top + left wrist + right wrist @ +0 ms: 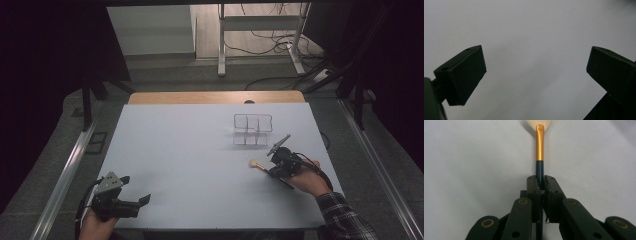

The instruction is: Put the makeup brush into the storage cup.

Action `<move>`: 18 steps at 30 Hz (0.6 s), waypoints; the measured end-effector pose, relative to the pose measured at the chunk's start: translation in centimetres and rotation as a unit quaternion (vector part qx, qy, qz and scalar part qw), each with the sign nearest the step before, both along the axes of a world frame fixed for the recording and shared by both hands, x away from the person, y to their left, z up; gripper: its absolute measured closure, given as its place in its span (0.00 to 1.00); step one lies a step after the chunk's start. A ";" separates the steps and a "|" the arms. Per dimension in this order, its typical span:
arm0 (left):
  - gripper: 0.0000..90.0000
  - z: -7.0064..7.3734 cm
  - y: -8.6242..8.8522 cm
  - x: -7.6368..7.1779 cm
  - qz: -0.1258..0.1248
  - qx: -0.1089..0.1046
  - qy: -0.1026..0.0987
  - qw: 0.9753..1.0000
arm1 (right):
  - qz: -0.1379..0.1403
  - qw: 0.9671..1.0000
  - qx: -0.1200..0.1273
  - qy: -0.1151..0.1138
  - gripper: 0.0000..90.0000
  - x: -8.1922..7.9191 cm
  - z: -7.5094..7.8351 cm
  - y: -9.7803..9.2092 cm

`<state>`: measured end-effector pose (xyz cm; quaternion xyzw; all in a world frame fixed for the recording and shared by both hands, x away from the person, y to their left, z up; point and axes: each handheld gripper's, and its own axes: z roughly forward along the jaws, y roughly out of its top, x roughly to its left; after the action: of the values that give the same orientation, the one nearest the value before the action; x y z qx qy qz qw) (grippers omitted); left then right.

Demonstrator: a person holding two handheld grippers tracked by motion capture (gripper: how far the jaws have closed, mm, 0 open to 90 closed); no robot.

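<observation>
A brush (539, 147) with a dark blue handle, a gold ferrule and pale bristles is held by my right gripper (540, 185), whose jaws are shut on its handle. In the high view the brush (258, 164) lies low over the white table (190, 150) at the right, bristles pointing left, with my right gripper (272, 171) behind it. A clear divided organiser (253, 129) stands just beyond it. My left gripper (144, 201) rests near the table's front left edge, and its black fingers (464, 75) stand wide apart with nothing between them.
A wooden strip (215, 97) runs along the table's far edge. Beyond it stand a white desk frame (260, 30) and loose cables on the floor. Dark curtains flank both sides.
</observation>
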<state>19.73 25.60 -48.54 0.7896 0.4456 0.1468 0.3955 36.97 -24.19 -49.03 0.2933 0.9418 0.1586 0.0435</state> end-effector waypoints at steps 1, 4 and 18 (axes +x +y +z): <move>0.03 0.0 0.0 0.0 0.000 0.000 0.000 1.000 | -0.001 1.000 0.002 -0.003 0.93 0.0 0.1 -0.1; 0.03 0.0 0.0 0.0 0.000 0.000 0.001 1.000 | -0.007 1.000 0.014 -0.006 0.93 -0.2 0.4 -0.3; 0.03 0.0 0.0 0.1 0.002 0.001 0.003 1.000 | -0.026 0.997 0.048 -0.049 0.93 -0.9 1.9 -1.1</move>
<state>19.78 25.60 -48.58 0.7895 0.4479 0.1456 0.3935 36.06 -25.34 -47.11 0.3108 0.9220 0.2165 0.0800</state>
